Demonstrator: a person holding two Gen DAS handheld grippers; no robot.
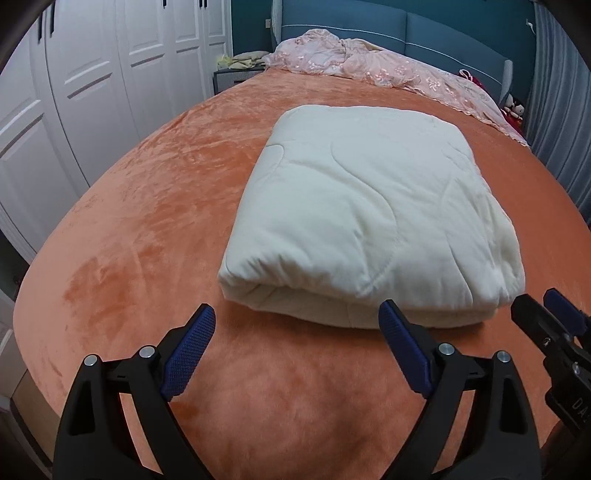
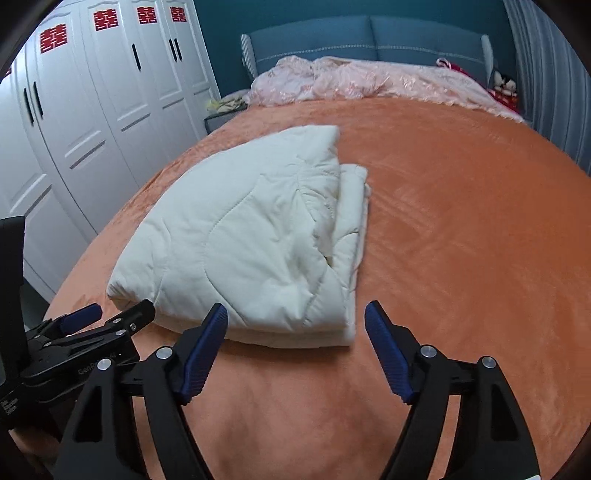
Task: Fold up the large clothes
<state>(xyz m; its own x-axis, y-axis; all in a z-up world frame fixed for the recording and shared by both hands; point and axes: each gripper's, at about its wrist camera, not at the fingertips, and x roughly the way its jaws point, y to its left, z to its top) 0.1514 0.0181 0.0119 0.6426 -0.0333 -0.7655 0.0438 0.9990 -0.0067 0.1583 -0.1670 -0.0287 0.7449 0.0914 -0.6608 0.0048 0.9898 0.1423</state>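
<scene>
- Across the middle of the left wrist frame, a cream quilt [image 1: 365,218] lies folded into a thick, roughly square bundle on the orange bedspread [image 1: 147,221]; in the right wrist view the same bundle sits left of centre, with looser layers poking out along its right edge.
- At the bottom of the left wrist frame the left gripper [image 1: 297,330] is spread wide with nothing between its blue pads, just short of the bundle's near edge.
- At the bottom of the right wrist frame the right gripper [image 2: 297,326] is likewise wide open and empty, its left finger just beside the bundle's near corner.
- Judging by the compact shape, the folding looks close to done: either a last fold or a tidy-up remains.
- The next move would likely call for pinching the untidy right-hand layers and squaring them.
- No baskets or boxes are visible; a rumpled pink cover [image 1: 369,70] lies at the top of the frame by the blue headboard [image 1: 406,33], with white wardrobes [image 2: 92,110] at upper left.
</scene>
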